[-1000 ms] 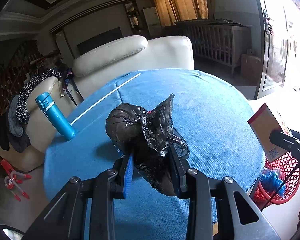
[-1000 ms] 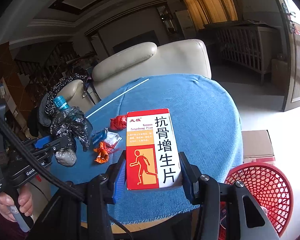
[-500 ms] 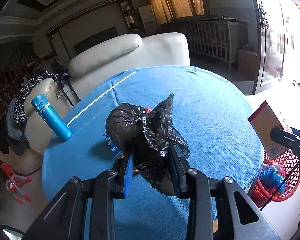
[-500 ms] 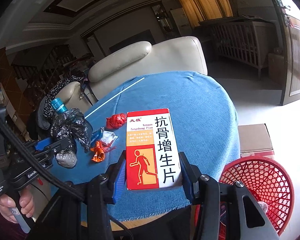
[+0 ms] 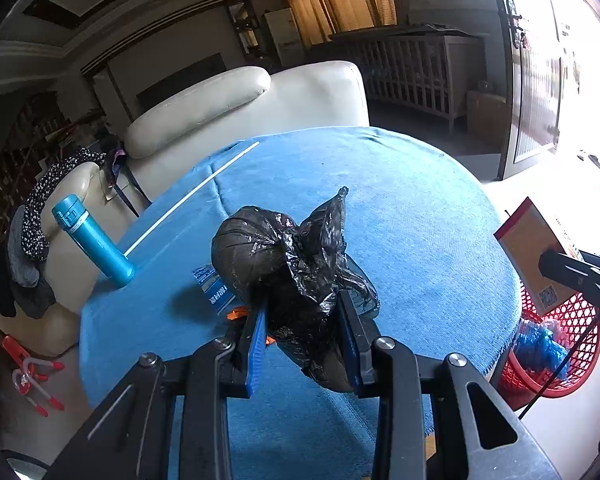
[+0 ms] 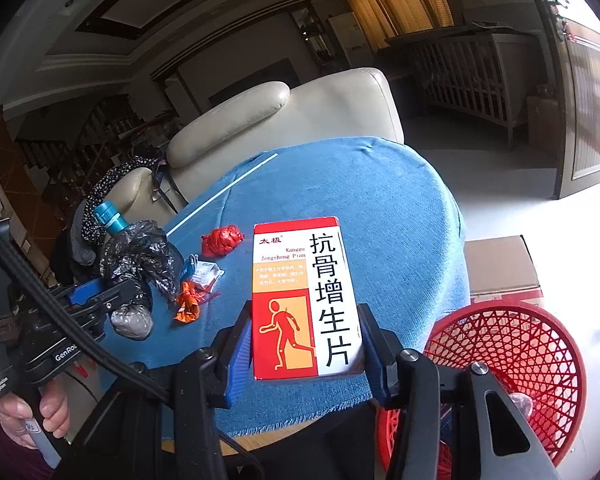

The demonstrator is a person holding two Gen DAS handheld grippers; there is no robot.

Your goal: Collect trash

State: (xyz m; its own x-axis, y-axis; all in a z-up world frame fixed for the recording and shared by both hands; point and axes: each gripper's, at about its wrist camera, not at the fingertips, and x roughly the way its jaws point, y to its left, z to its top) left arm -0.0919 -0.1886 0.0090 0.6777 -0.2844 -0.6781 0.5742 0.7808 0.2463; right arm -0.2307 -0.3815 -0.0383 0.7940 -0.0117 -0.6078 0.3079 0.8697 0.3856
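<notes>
My left gripper point(image 5: 304, 320) is shut on a knotted black plastic trash bag point(image 5: 284, 252) and holds it above the blue tablecloth point(image 5: 400, 220). The bag also shows at the left of the right wrist view point(image 6: 140, 256). My right gripper point(image 6: 304, 344) is shut on a red, orange and white medicine box point(image 6: 300, 296), held over the table's near edge. The red mesh basket point(image 6: 520, 364) stands on the floor just right of it, and shows in the left wrist view point(image 5: 560, 344) too. A red crumpled wrapper point(image 6: 222, 240), an orange wrapper point(image 6: 188, 306) and a white packet point(image 6: 206, 274) lie on the cloth.
A blue thermos point(image 5: 92, 240) stands at the table's left edge beside a long white stick point(image 5: 192, 196). A cream sofa point(image 5: 240, 104) sits behind the table. A cardboard box point(image 6: 500, 264) lies on the floor beyond the basket. Blue trash point(image 5: 540, 344) lies in the basket.
Both grippers keep their hold. The views have shifted slightly: the table and the loose wrappers sit a little further ahead, and the basket shows more fully beside the box.
</notes>
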